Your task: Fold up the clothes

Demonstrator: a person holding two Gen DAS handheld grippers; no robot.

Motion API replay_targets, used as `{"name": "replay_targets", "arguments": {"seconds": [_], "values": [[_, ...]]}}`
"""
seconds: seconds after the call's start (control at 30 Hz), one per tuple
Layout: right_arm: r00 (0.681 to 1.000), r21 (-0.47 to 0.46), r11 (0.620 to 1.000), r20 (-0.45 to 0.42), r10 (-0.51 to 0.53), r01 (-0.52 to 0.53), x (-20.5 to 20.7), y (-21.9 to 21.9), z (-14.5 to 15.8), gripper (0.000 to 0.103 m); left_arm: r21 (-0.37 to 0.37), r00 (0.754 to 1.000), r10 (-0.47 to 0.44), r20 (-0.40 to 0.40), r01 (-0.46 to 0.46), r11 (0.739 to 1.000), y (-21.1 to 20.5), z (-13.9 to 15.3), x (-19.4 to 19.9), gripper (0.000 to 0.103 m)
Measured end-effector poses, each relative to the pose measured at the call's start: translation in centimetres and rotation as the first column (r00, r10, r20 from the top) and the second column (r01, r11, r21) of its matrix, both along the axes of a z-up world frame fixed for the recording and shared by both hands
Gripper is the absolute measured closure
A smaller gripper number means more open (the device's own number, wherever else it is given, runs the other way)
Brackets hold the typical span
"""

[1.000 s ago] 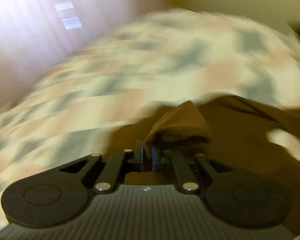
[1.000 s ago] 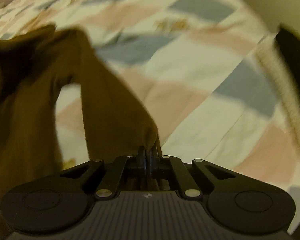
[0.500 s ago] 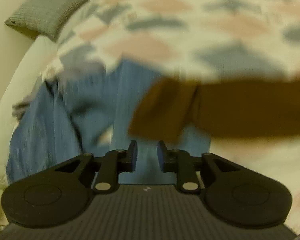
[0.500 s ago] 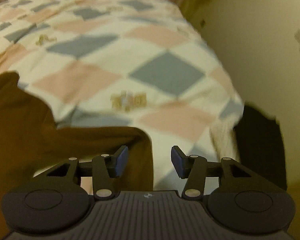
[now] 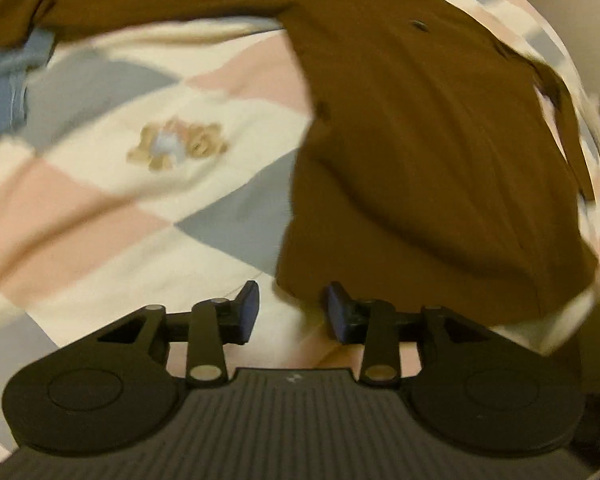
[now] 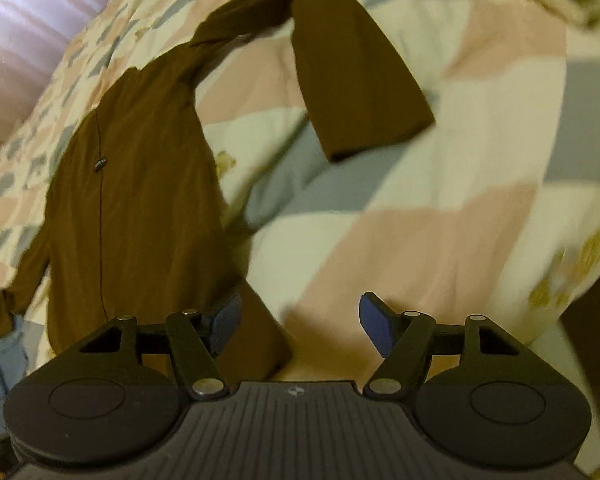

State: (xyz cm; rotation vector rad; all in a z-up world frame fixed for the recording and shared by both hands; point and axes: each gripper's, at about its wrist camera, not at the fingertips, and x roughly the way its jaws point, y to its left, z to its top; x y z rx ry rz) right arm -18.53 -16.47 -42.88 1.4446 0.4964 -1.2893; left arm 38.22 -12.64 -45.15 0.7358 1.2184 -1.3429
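Note:
A brown long-sleeved shirt [image 5: 428,152] lies spread flat on the checked quilt; it also shows in the right wrist view [image 6: 140,200]. One sleeve [image 5: 160,4] stretches out to the left. The other sleeve [image 6: 352,80] bends back toward me. My left gripper [image 5: 292,312] is open and empty, just at the shirt's near hem corner. My right gripper [image 6: 300,324] is open and empty, its left finger over the other hem corner.
The quilt [image 5: 100,208] has pink, grey and cream diamonds with a teddy bear print [image 5: 180,144]. Blue jeans [image 5: 0,92] lie at the far left, under the sleeve cuff, and show in the right wrist view [image 6: 0,360]. Curtains [image 6: 28,20] hang beyond the bed.
A second ago both grippers were shut on the brown shirt and lifting it. Both have let go and opened wide. The shirt now lies flat, and both grippers have drawn back to its hem.

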Motion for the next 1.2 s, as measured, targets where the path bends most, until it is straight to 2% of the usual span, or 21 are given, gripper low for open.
{"name": "replay_targets", "arguments": {"seconds": [0.07, 0.13, 0.2, 0.3, 0.37, 0.43, 0.53, 0.6, 0.67, 0.7, 0.77, 0.9, 0.97, 1.03, 1.07, 1.1, 1.17, 1.2], "values": [[0.998, -0.018, 1.0, 0.054, -0.016, 0.017, -0.2, 0.4, -1.0, 0.035, -0.032, 0.996, 0.077, -0.053, -0.079, 0.996, -0.2, -1.0, 0.6, 0.064], [0.994, -0.037, 0.999, 0.108, -0.028, 0.032, -0.4, 0.8, -2.0, 0.035, -0.058, 0.991, 0.098, -0.096, -0.104, 0.993, -0.1, -1.4, 0.2, 0.069], [0.986, -0.055, 0.997, 0.161, -0.038, 0.048, -0.6, 1.1, -3.0, 0.034, -0.07, 0.99, 0.092, -0.11, -0.1, 0.993, -0.1, -1.8, -0.6, 0.092], [0.979, -0.089, 0.994, 0.198, -0.046, 0.064, -0.3, 1.4, -4.0, 0.036, -0.093, 0.995, 0.076, -0.066, -0.082, 0.992, 0.2, -1.0, -1.3, 0.098], [0.971, -0.076, 0.995, 0.234, -0.043, 0.062, 0.3, 1.3, -4.1, 0.096, -0.116, 0.994, 0.091, -0.055, -0.097, 0.989, 0.5, 0.7, -1.2, 0.099], [0.965, -0.085, 0.995, 0.263, -0.019, 0.043, 0.7, 1.5, -2.9, 0.097, -0.144, 0.993, 0.102, -0.059, -0.109, 0.984, 1.1, 3.0, -1.0, 0.099], [0.967, -0.145, 0.989, 0.256, 0.017, 0.021, 0.7, 2.2, 1.9, 0.098, -0.172, 0.988, 0.123, -0.092, -0.138, 0.975, 2.0, 7.2, -0.4, 0.101], [0.96, -0.173, 0.984, 0.281, 0.012, 0.038, -0.2, 3.0, 5.3, 0.098, -0.166, 0.983, 0.141, -0.119, -0.16, 0.973, 2.5, 9.4, 0.2, 0.101], [0.957, -0.207, 0.977, 0.288, 0.012, 0.05, -1.0, 3.5, 8.1, 0.098, -0.159, 0.98, 0.15, -0.131, -0.171, 0.972, 2.9, 11.1, 0.7, 0.101], [0.962, -0.216, 0.975, 0.274, 0.01, 0.051, -1.3, 3.6, 9.1, 0.098, -0.154, 0.983, 0.145, -0.109, -0.161, 0.975, 3.1, 11.2, 0.8, 0.101], [0.973, -0.181, 0.983, 0.233, 0.001, 0.042, -1.0, 3.7, 7.5, 0.098, -0.116, 0.986, 0.147, -0.081, -0.155, 0.981, 3.1, 9.5, 0.9, 0.101], [0.989, -0.094, 0.995, 0.148, -0.011, 0.025, -0.3, 3.8, 3.3, 0.098, 0.013, 0.99, 0.141, -0.019, -0.141, 0.99, 3.6, 2.4, 0.5, 0.102], [0.994, -0.049, 0.999, 0.104, -0.015, 0.02, 0.1, 3.9, 1.2, 0.098, 0.064, 0.986, 0.162, -0.04, -0.16, 0.985, 4.2, -0.4, 0.9, 0.101], [0.998, -0.019, 1.0, 0.062, -0.017, 0.019, 0.6, 3.9, -0.4, 0.094, 0.058, 0.972, 0.215, -0.098, -0.21, 0.976, 5.1, -1.2, 1.8, 0.1], [0.999, -0.02, 0.999, 0.048, -0.025, 0.026, 0.9, 3.9, -0.5, 0.083, 0.036, 0.962, 0.238, -0.134, -0.236, 0.971, 5.5, -1.0, 2.3, 0.088], [0.998, -0.032, 0.999, 0.051, -0.039, 0.04, 1.0, 3.8, -0.5, 0.08, 0.012, 0.951, 0.256, -0.172, -0.258, 0.966, 5.7, -0.7, 2.8, 0.07], [0.995, -0.068, 0.995, 0.073, -0.069, 0.074, 1.2, 3.8, -0.3, 0.044, -0.023, 0.926, 0.28, -0.255, -0.295, 0.955, 5.8, -0.4, 3.5, 0.051], [0.993, -0.087, 0.992, 0.081, -0.084, 0.091, 1.3, 3.8, -0.3, 0.038, -0.024, 0.912, 0.284, -0.296, -0.304, 0.952, 5.5, -0.6, 3.6, 0.05]]}}
